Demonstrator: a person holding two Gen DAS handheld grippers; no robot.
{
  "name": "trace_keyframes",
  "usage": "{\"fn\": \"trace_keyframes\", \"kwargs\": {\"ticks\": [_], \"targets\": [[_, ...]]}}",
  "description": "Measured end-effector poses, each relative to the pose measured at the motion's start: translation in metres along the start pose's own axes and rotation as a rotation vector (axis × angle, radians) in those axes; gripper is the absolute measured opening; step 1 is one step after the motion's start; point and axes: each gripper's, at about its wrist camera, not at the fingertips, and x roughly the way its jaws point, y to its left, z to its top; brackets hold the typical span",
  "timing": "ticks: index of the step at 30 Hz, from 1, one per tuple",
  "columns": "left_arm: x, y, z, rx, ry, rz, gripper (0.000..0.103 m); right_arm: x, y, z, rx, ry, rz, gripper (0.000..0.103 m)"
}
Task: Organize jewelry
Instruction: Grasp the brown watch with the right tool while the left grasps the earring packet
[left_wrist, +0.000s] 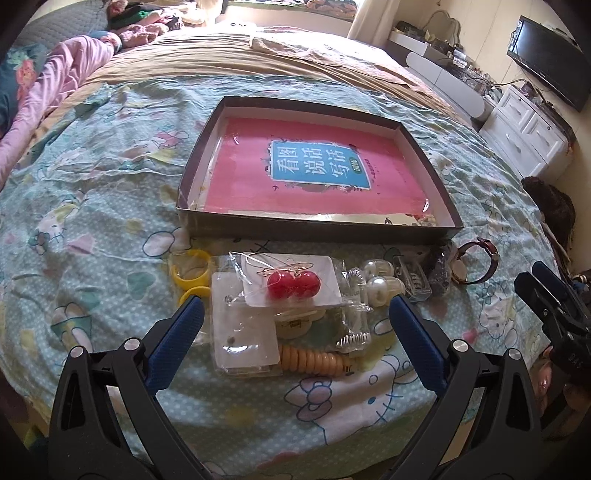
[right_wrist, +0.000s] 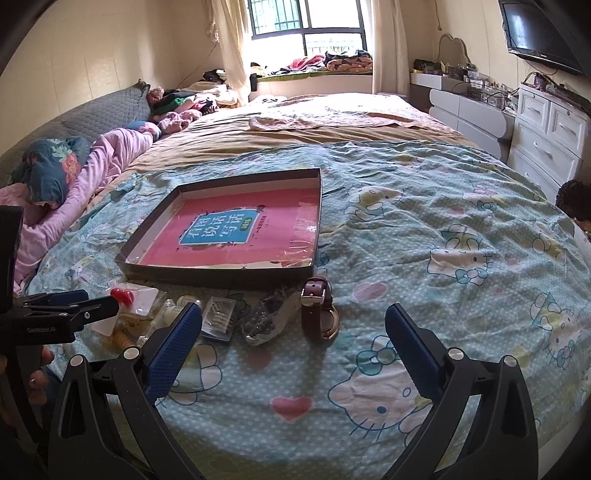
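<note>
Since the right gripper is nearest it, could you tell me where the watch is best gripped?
Probably on the brown strap just below the buckle, coming from above. The watch lies on the bedspread with its strap looped up, so the narrow band stands proud for the open right gripper to close across; the round case sits low against the cloth.

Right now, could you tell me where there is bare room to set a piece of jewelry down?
The shallow box holds only its flat pink printed liner, so its floor is free. The bedspread right of the watch is bare too. The strip before the box is crowded: yellow rings, red ball earrings, pearls, bead string.
</note>
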Motion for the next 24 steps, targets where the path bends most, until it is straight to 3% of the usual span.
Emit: {"fn": "trace_keyframes", "kwargs": {"ticks": [9, 12, 14, 17, 24], "targets": [[0.022, -0.010, 0.003, 0.058, 0.031, 0.037, 0.086, 0.029, -0.012, -0.004, 0.033, 0.053, 0.008, 0.095], [0.026, -0.009, 0.004, 0.067, 0.025, 0.053, 0.086, 0.041, -0.015, -0.003, 0.055, 0.081, 0.036, 0.076], [0.029, -0.009, 0.007, 0.064, 0.025, 0.059, 0.086, 0.048, -0.015, -0.002, 0.067, 0.092, 0.058, 0.058], [0.033, -0.006, 0.012, 0.043, 0.030, 0.059, 0.085, 0.053, -0.015, 0.000, 0.068, 0.092, 0.073, 0.042], [0.047, -0.009, 0.018, 0.065, 0.045, 0.073, 0.085, 0.053, -0.014, 0.001, 0.033, 0.074, 0.080, 0.025]]}}
